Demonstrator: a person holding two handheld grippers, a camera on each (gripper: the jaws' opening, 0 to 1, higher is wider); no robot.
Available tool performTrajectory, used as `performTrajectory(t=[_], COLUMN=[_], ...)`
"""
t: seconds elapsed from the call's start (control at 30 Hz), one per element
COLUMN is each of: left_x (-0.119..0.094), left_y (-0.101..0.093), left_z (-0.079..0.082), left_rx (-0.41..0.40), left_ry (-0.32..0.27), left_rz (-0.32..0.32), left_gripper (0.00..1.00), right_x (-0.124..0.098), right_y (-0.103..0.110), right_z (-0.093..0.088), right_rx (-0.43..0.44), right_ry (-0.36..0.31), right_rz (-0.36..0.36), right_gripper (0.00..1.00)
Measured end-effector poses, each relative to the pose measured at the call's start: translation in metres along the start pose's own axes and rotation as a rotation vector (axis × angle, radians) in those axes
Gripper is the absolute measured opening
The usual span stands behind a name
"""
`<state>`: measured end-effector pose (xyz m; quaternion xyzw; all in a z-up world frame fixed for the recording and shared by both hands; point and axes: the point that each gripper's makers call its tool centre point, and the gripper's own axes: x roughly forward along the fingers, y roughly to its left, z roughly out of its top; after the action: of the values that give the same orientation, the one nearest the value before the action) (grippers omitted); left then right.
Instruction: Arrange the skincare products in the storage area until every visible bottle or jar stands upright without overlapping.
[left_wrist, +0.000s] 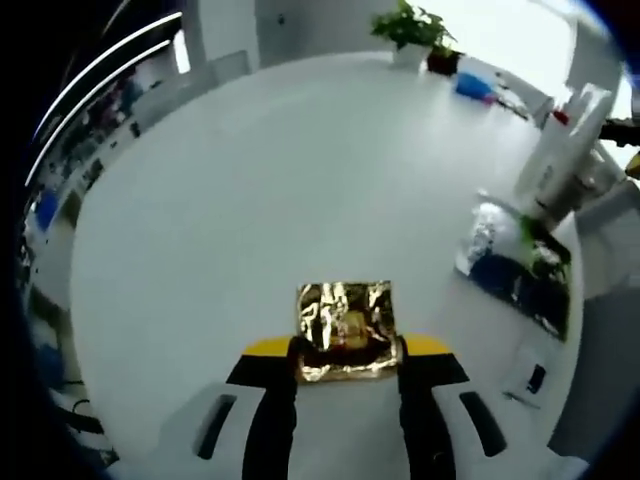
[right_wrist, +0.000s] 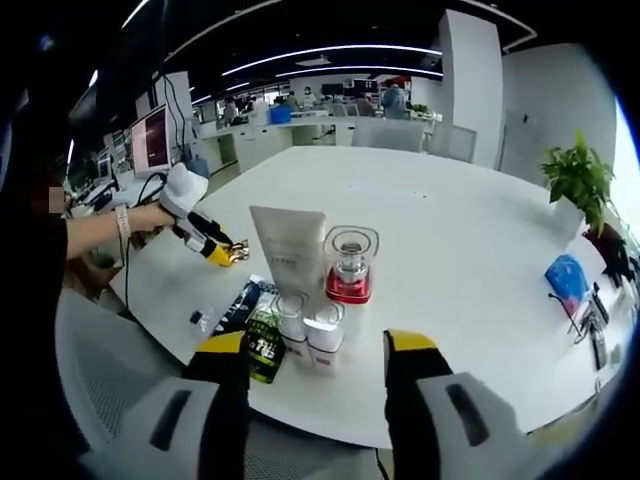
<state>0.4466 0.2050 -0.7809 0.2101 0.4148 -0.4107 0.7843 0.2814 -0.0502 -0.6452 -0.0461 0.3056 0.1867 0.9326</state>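
Observation:
My left gripper (left_wrist: 345, 350) is shut on a crinkled gold foil sachet (left_wrist: 345, 328), held just above the white table (left_wrist: 280, 180). From the right gripper view that left gripper (right_wrist: 212, 245) hangs left of the group, a hand behind it, the gold sachet (right_wrist: 238, 255) at its tip. A white tube (right_wrist: 290, 250) stands upright next to a clear bottle with a red base (right_wrist: 350, 265). Two small clear bottles (right_wrist: 308, 328) stand in front of them, and flat dark and green sachets (right_wrist: 255, 325) lie to their left. My right gripper (right_wrist: 318, 348) is open, just short of the small bottles.
A potted plant (right_wrist: 577, 180) and a blue object (right_wrist: 565, 275) sit at the table's far right side. The plant (left_wrist: 412, 28), the white tube (left_wrist: 558, 150) and shiny sachets (left_wrist: 515, 265) show at the right of the left gripper view. A grey chair (right_wrist: 95, 370) stands at the near edge.

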Motion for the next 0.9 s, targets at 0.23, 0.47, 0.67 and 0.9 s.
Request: performTrajectory(t=[0.23, 0.47, 0.67, 0.9], left_x=[-0.004, -0.011, -0.011, -0.004], left_y=[-0.021, -0.040, -0.058, -0.071], left_z=[0.001, 0.007, 0.004, -0.004], left_rx=[0.158, 0.254, 0.337, 0.419], left_ry=[0.002, 0.027, 0.073, 0.131], left_rz=[-0.065, -0.121, -0.178, -0.213], left_gripper=[0.36, 0.36, 0.36, 0.36], right_x=[-0.001, 0.000, -0.005, -0.004], right_y=[0.000, 0.004, 0.003, 0.001], right_z=[0.004, 0.007, 0.010, 0.002], right_rx=[-0.008, -0.008, -0.003, 0.007], right_ry=[-0.002, -0.009, -0.023, 0.006], right_rz=[-0.007, 0.001, -0.003, -0.017], right_gripper=[0.65, 0.75, 0.81, 0.95])
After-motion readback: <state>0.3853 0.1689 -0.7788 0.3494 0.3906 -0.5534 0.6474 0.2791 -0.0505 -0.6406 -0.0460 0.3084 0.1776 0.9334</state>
